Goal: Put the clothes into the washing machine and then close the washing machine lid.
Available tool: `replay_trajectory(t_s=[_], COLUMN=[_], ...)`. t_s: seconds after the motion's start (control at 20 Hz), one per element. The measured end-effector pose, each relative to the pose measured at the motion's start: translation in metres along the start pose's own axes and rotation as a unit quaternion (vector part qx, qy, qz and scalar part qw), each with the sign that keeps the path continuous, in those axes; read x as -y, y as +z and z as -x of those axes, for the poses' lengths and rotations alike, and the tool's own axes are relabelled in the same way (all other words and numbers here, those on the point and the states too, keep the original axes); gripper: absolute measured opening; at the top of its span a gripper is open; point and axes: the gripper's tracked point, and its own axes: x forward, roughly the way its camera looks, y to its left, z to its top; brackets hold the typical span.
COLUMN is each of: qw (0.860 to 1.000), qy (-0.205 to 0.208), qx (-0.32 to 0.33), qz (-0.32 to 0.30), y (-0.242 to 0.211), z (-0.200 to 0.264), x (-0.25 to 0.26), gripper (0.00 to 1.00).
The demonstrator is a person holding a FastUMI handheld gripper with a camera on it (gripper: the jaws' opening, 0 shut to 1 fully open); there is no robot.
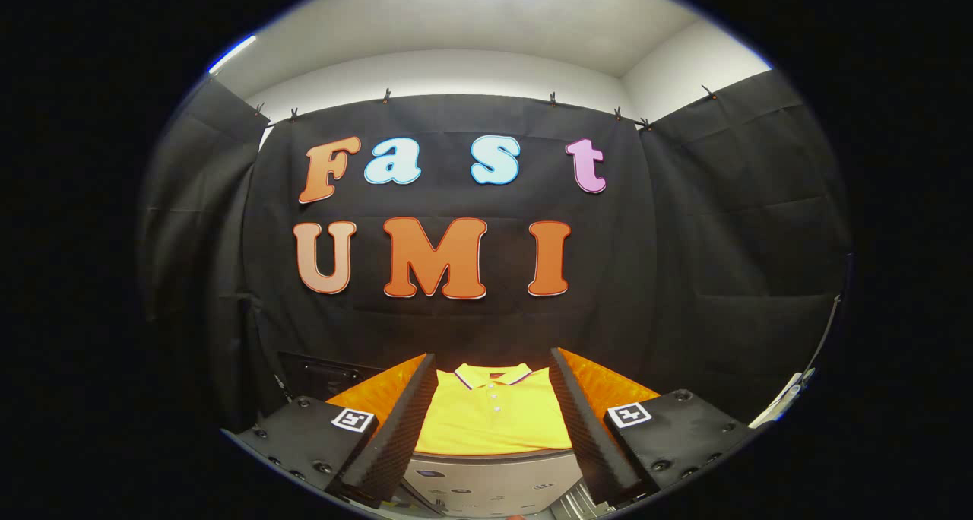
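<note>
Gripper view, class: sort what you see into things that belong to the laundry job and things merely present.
Belongs to the job:
- folded yellow polo shirt with striped collar, lying ahead between the fingers
- grey washing machine top, just below the shirt
- gripper, fingers open, touching nothing

Just there:
- black cloth booth wall
- white object beside the right finger, unclear

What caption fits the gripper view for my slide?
Open gripper frames a folded yellow polo shirt lying on the washing machine.
</note>
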Motion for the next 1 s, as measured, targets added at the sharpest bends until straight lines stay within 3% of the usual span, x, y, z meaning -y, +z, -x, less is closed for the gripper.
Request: replay_trajectory(t_s=[0.55,1.0], qw=[1.000,0.999], qy=[0.016,0.021], qx=[0.001,-0.049], qz=[0.008,-0.010], y=[0.008,-0.045], z=[-0.020,-0.087], x=[0.015,0.043], gripper=[0.96,0.96])
